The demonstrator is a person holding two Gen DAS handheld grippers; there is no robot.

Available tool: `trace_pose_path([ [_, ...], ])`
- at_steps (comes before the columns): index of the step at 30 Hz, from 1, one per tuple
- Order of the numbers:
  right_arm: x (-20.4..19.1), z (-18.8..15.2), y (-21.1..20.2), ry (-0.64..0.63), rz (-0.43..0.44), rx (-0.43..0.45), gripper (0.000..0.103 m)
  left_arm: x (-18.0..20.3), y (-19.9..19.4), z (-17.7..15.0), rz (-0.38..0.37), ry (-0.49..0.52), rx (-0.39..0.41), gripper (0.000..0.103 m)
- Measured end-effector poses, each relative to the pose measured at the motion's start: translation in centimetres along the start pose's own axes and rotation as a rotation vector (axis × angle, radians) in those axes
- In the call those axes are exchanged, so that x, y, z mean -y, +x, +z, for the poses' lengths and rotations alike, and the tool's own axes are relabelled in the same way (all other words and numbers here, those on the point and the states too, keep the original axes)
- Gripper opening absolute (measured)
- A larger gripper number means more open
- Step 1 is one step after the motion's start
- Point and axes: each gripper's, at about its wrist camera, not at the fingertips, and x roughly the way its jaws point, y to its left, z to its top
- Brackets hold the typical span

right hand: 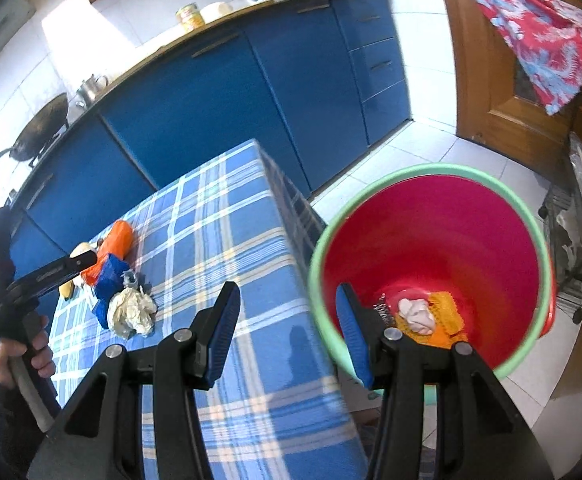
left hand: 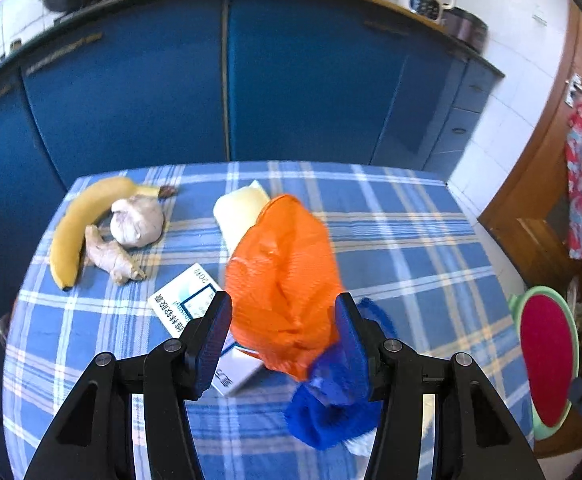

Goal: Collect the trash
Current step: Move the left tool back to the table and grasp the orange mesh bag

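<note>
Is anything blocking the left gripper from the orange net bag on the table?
Nothing visible. The left gripper is open with the orange net bag already between its fingers; only the blue net lies close beside it.

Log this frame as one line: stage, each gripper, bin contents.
stage: mid-collection | left gripper: open around orange mesh bag | right gripper: open, empty, beside bin | bin: some trash inside

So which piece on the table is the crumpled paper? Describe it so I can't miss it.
Start at the blue plaid tablecloth, then the orange mesh bag near the left hand-held gripper. The crumpled paper lies just past the blue mesh, nearer the camera. It alone is pale cream and wadded.
</note>
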Motion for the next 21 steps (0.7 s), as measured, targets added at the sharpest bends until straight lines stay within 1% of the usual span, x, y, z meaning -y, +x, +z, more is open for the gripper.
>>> trace_pose_path([
  [3, -0.7, 0.1, 0.9, -0.015, 0.002, -0.014, 0.052, -0.6, 1.2, 0.2, 0.003, -0.006, -0.021, 0.055],
  [10, -1.8, 0.0, 3.0, -0.04, 0.011, -0.051, 0.052, -1.3, 2.8, 0.1, -0.045, -0.027, -0.055, 0.055],
  [11, -1.9, -0.1, 3.1, -0.042, 0.013, -0.054, 0.052, -1.3, 2.9, -0.1, -0.054, -0.03, -0.053, 0.052],
  [12, -2.1, -0.1, 3.3, -0.046, 0.015, -0.058, 0.052, -1.4, 2.9, -0.2, -0.065, -0.032, -0.049, 0.041],
  [13, -2.2, -0.2, 3.4, -0.05, 0.016, -0.06, 0.052, -1.4, 2.9, -0.3, -0.084, -0.036, -0.045, 0.033],
  [14, -2.3, -0.2, 3.5, -0.052, 0.018, -0.061, 0.052, -1.4, 2.9, -0.4, -0.092, -0.039, -0.043, 0.031],
  [16, -2.5, -0.2, 3.5, -0.058, 0.022, -0.061, 0.052, -1.5, 2.7, -0.5, -0.109, -0.046, -0.033, 0.02],
  [19, -2.7, -0.3, 3.5, -0.058, 0.025, -0.062, 0.052, -1.7, 2.3, -0.5, -0.131, -0.058, -0.021, 0.014],
  [21, -2.9, -0.3, 3.4, -0.06, 0.029, -0.06, 0.052, -1.8, 1.6, -0.5, -0.149, -0.071, -0.001, 0.013],
])
